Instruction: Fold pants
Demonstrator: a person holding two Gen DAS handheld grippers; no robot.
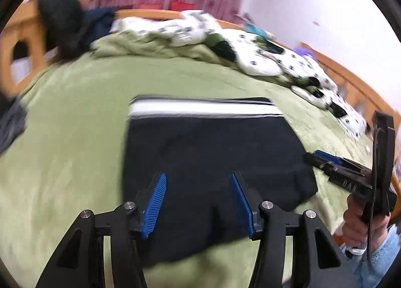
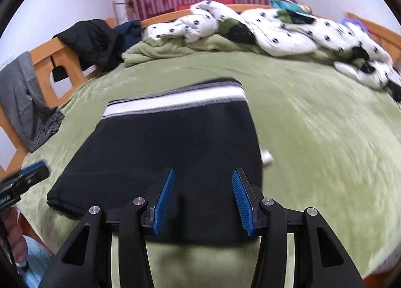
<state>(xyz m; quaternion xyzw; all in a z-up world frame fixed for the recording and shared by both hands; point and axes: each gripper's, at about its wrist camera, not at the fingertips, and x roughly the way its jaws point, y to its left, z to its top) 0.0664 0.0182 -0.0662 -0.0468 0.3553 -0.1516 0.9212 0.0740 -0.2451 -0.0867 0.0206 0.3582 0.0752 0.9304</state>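
Pants (image 1: 213, 157) already a neat folded block on bed (image 1: 75, 137), waistband far side, task prob. done; left gripper (image 1: 198, 202) & right gripper (image 2: 203, 200) jaws apart, holding nothing.

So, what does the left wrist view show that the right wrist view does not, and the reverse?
Only the left wrist view shows the right gripper from the side, with the hand holding it. Only the right wrist view shows a small white item beside the pants and grey clothing on the bed frame. Both show the folded black pants on the green blanket, and open blue pads.
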